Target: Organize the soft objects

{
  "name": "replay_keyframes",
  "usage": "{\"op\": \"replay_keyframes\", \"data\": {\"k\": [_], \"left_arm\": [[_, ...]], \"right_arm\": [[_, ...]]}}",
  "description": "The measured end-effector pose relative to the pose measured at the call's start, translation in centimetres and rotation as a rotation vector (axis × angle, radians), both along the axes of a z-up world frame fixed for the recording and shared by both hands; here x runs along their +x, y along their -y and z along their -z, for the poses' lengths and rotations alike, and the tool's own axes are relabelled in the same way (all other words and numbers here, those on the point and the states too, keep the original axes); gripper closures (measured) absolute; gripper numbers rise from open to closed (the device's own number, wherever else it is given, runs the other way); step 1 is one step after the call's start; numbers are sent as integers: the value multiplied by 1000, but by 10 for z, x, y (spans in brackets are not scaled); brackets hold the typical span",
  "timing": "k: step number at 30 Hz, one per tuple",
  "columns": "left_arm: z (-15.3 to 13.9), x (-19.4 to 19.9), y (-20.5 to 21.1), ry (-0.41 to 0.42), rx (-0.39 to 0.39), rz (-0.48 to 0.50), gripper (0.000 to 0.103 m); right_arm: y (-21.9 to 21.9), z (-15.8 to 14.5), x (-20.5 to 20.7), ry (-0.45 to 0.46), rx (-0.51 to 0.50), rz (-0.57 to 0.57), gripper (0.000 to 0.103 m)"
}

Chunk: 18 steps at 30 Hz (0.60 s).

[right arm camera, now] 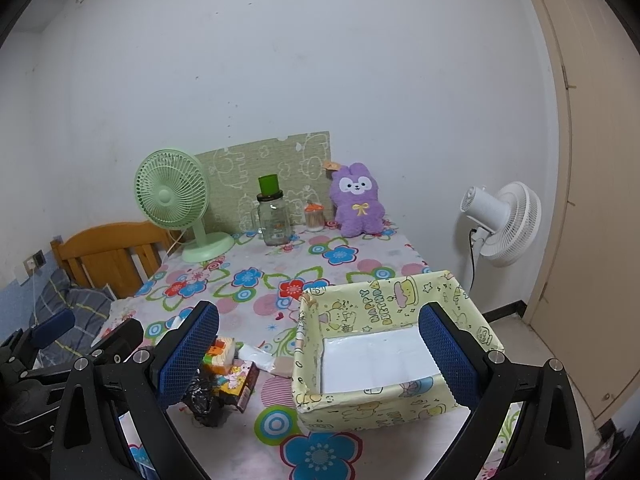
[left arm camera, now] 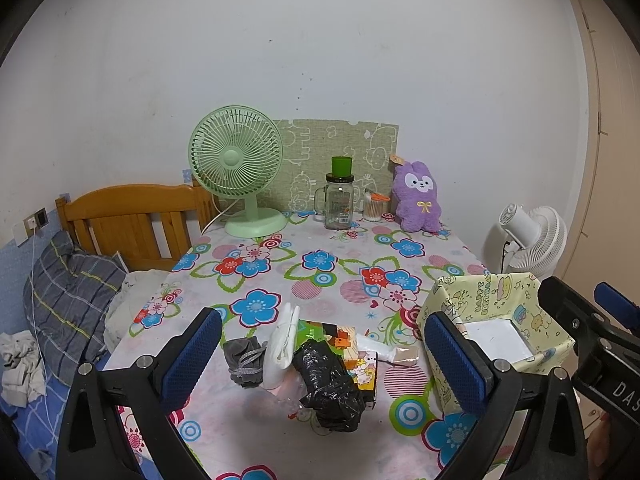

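Note:
A pile of soft things lies at the near middle of the flowered table [left arm camera: 344, 276]: a crumpled black plastic bag [left arm camera: 328, 386], a grey drawstring pouch [left arm camera: 245, 362], a white folded pack [left arm camera: 282, 344] and a colourful tissue packet [left arm camera: 356, 354]. A yellow paper-covered box [right arm camera: 384, 344] stands open to their right, with only a white liner inside. My left gripper [left arm camera: 320, 352] is open above the pile. My right gripper [right arm camera: 320, 354] is open over the box's left part. The black bag [right arm camera: 204, 394] and the tissue packet [right arm camera: 228, 372] show left of it.
At the table's back stand a green fan [left arm camera: 240, 168], a glass jar with a green cup on top [left arm camera: 339, 200], a cotton-swab jar [left arm camera: 374, 208] and a purple plush rabbit [left arm camera: 418, 196]. A bed with a grey pillow [left arm camera: 68, 304] lies left; a white fan [right arm camera: 500, 220] stands right.

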<state>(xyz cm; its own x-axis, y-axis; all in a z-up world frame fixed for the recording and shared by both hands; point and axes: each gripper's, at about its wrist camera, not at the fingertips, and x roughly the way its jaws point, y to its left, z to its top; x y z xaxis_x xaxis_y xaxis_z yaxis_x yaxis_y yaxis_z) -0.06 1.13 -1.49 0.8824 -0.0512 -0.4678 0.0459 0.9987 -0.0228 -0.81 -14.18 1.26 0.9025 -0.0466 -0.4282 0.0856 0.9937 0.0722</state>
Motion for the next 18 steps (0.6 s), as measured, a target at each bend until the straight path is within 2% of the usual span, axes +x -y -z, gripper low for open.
{"op": "replay_keyframes", "data": {"k": [10, 18], "left_arm": [[5, 6, -3, -9, 6, 6, 5], [22, 17, -12, -42, 5, 8, 9]], "right_arm": [[-6, 4, 10, -9, 2, -13, 2], [-17, 20, 25, -46, 32, -26, 6]]}}
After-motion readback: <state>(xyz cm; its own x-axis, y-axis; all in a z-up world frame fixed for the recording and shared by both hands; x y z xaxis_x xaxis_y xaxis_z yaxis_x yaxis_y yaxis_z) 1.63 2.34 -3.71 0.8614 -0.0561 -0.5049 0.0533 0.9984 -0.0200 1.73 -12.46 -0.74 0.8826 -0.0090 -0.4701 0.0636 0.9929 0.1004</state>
